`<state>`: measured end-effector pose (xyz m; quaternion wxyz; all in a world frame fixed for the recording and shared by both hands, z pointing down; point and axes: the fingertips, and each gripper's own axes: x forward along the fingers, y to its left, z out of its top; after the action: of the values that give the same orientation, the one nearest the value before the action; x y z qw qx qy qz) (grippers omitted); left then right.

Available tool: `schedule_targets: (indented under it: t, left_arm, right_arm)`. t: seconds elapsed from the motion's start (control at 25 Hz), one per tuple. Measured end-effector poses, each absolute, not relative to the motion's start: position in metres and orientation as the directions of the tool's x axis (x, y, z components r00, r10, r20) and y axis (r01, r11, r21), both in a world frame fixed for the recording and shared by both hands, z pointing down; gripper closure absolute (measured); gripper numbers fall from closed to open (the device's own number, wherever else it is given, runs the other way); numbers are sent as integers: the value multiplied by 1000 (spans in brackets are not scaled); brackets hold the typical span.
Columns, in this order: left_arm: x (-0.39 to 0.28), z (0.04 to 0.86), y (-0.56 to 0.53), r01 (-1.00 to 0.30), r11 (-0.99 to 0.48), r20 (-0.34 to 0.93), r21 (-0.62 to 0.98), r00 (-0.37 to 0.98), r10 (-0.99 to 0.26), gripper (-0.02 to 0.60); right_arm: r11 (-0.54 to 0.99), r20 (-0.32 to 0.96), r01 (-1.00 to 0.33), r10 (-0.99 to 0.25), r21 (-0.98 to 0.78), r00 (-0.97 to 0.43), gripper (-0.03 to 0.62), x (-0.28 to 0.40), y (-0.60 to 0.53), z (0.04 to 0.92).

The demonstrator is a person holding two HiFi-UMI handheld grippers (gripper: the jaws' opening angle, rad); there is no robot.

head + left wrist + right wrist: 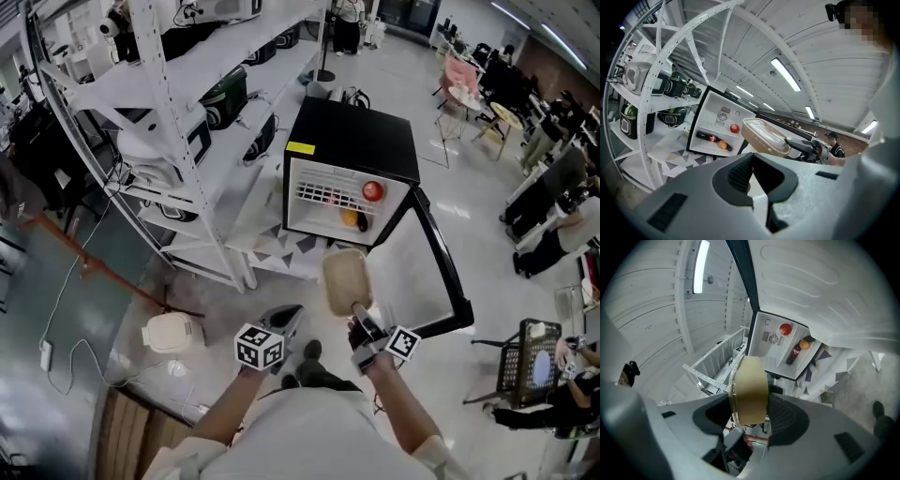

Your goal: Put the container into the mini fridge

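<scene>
The black mini fridge [352,141] stands in front of me with its door [439,272] swung open to the right. Inside lie a red apple [373,190], an orange [349,217] and a dark bottle [362,223]. My right gripper [362,317] is shut on one end of a beige lidded container [346,280], held in the air just short of the fridge opening. In the right gripper view the container [749,390] stands edge-on between the jaws, with the fridge interior [780,345] beyond it. My left gripper [281,323] hangs beside it, shut and empty; its own view shows the container [764,136].
A white shelving rack [178,122] with several appliances stands left of the fridge. The fridge rests on a low white platform with grey triangles [272,246]. A white appliance [173,331] sits on the floor at lower left. Chairs, people and a wire basket [530,366] are at the right.
</scene>
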<state>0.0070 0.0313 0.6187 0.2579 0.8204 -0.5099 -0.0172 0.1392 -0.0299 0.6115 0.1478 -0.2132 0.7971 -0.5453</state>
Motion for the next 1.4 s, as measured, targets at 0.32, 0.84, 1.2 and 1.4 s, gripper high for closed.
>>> schedule_targets:
  t: [0.32, 0.84, 1.2, 1.4]
  left_arm:
    - [-9, 627, -6, -839, -319, 261, 440, 460, -849, 578]
    - [-33, 624, -78, -864, -260, 293, 432, 407, -865, 577]
    - [-39, 625, -128, -890, -211, 315, 404, 352, -882, 577]
    - [-39, 624, -154, -897, -204, 312, 393, 339, -888, 577]
  right_arm:
    - [316, 11, -187, -485, -930, -874, 364, 115, -71, 623]
    - [313, 13, -171, -449, -934, -893, 364, 80, -157, 627]
    - [354, -23, -139, -417, -925, -909, 364, 59, -213, 626]
    - [335, -13, -138, -411, -932, -912, 364, 50, -232, 637]
